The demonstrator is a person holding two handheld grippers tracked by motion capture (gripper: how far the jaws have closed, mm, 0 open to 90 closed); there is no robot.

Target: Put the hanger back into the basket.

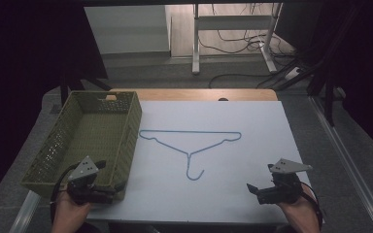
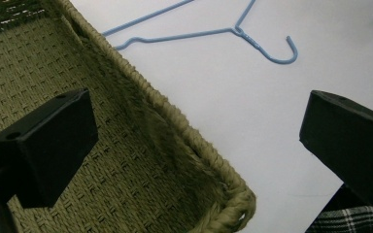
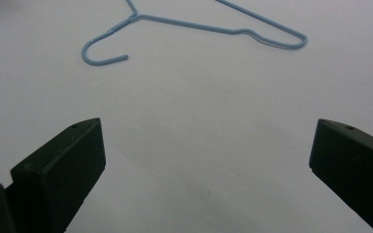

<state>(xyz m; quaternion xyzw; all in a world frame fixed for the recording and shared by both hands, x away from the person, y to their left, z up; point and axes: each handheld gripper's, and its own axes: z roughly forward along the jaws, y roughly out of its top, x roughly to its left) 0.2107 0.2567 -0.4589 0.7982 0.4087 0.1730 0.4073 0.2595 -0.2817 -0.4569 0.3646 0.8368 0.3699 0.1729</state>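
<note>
The right gripper (image 1: 261,191) rests at the near right of the white sheet (image 1: 252,145), its jaws spread wide with nothing between them; in the right gripper view they frame bare sheet with the hook just beyond. The left gripper (image 1: 96,190) sits over the near right corner of the basket (image 1: 53,145), jaws likewise spread and empty, one over the woven floor and the other out past the rim.

Between them, near the middle of the sheet, the blue wire hanger (image 1: 190,138) lies flat, its long bar on the far side and its hook (image 1: 195,174) turned toward the person. Its left shoulder end comes close to the basket's right wall but seems to stay just clear of it, though the high view is too small to be sure.

The hanger is likely very light and springy: thin coated wire that would flex rather than break, and smooth enough to slide on the sheet or twist between flat pads. Lying flush, it offers little for jaws to get under. The twisted neck (image 3: 121,22) below the hook looks the best hold, being thicker and stiff; a grip on one sloping arm would let the rest swing and droop.

The olive woven basket stands empty along the left edge, its walls tall enough that the hanger would need lifting over the rim, and it may need tilting to fit. The sheet around the hanger is bare, so nothing blocks either gripper's approach. Past the table's far edge are a desk frame (image 1: 233,39) and loose cables (image 1: 233,41) on the floor, well apart from the work.
</note>
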